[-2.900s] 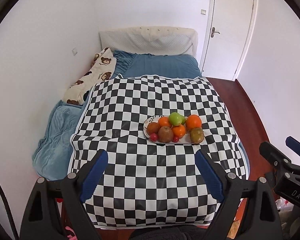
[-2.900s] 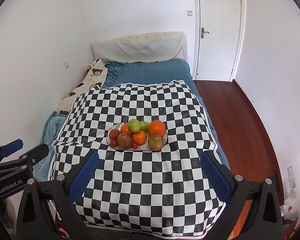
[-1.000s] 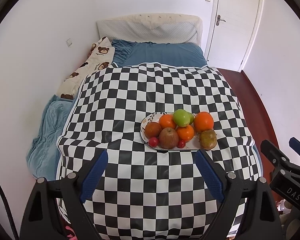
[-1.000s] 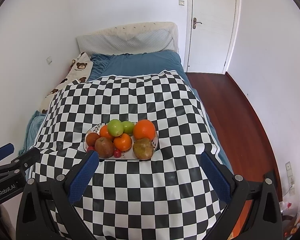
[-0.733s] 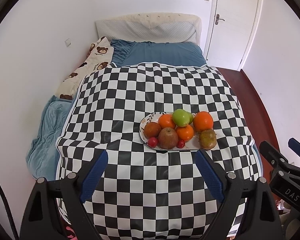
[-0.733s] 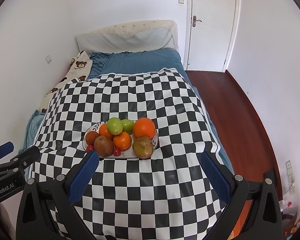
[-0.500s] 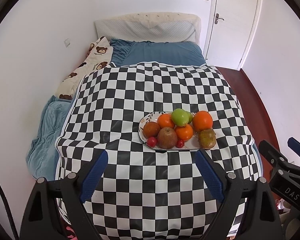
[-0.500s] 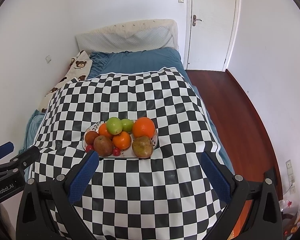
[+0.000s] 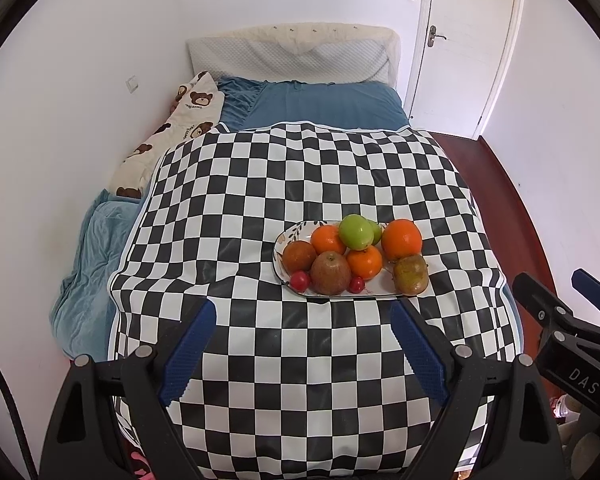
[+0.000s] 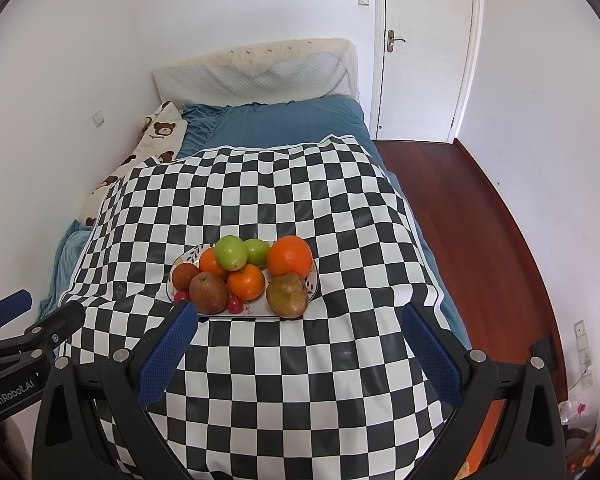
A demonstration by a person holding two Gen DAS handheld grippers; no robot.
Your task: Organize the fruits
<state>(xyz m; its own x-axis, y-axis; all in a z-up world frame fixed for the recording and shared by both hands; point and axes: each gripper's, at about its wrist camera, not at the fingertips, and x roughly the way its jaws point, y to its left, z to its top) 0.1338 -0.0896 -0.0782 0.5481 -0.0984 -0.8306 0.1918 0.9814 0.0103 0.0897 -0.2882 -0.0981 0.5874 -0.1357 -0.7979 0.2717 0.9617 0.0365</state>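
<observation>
My blue-padded left gripper [image 9: 302, 344] and right gripper [image 10: 300, 346] hang spread and empty; grabbing from the heaped oval white plate [image 9: 281, 240] risks rolling the brown pear [image 9: 410, 275] off its edge.

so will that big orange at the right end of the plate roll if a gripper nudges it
Probably: the large round orange sits by the oval white plate's low rim and could roll off. Its neighbour, the brownish-green pear, might shift too. Its dimpled skin likely grips fine.

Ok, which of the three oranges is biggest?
The far-right orange, beside the green apples and behind the brownish pear; the other two are clearly smaller.
</observation>
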